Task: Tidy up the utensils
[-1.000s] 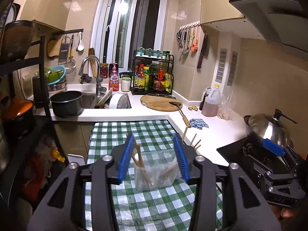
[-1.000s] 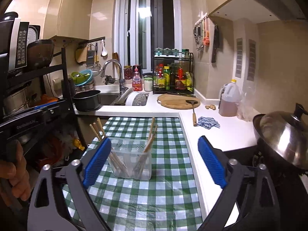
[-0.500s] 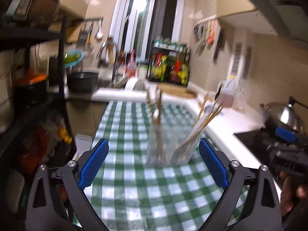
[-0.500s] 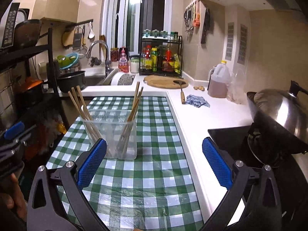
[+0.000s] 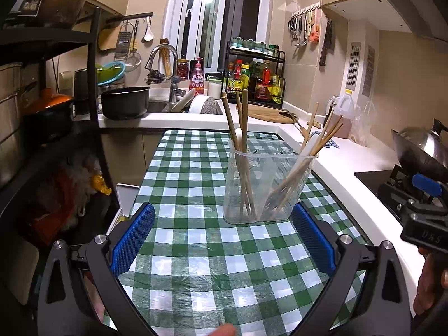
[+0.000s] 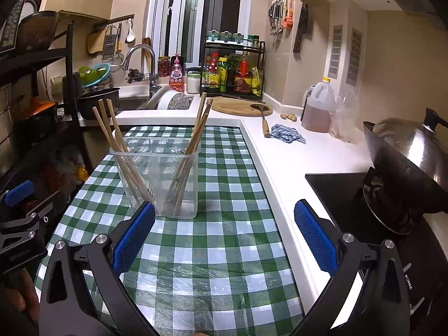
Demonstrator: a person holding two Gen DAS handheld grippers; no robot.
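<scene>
Two pairs of black tongs with blue ribbed pads stand nearest the cameras, both gaping wide and holding nothing. The left tongs (image 5: 222,238) have just been opening; the clear plastic utensil holder (image 5: 266,187) stands free on the desk just beyond their tips, no pad pressing on it, though the right-hand pad sits close to its lower corner. The right tongs (image 6: 224,236) hover low over the green-and-white checked plastic tablecloth (image 6: 212,252), with the same holder ahead and toward their left pad.

Inside the holder, long wooden chopsticks (image 5: 240,145) lean in two bundles, one against each end, with pale white utensil handles among them. They appear already gathered, so the step in hand is probably the release and withdrawal, or a final tidy.

To do that well, draw the left tongs straight back along the cloth line, keeping the near pad clear of the holder's corner; the container looks light and top-heavy, and a sideways brush could tip it. Lift before swinging either hand, since the slanted chopstick ends reach high and outward.

Farther off on the white counter lies a wooden-handled spatula (image 6: 263,120) beside a blue crumpled cloth (image 6: 288,135). If it belongs with the rest, the right tongs are the nearer pair to fetch it.
</scene>
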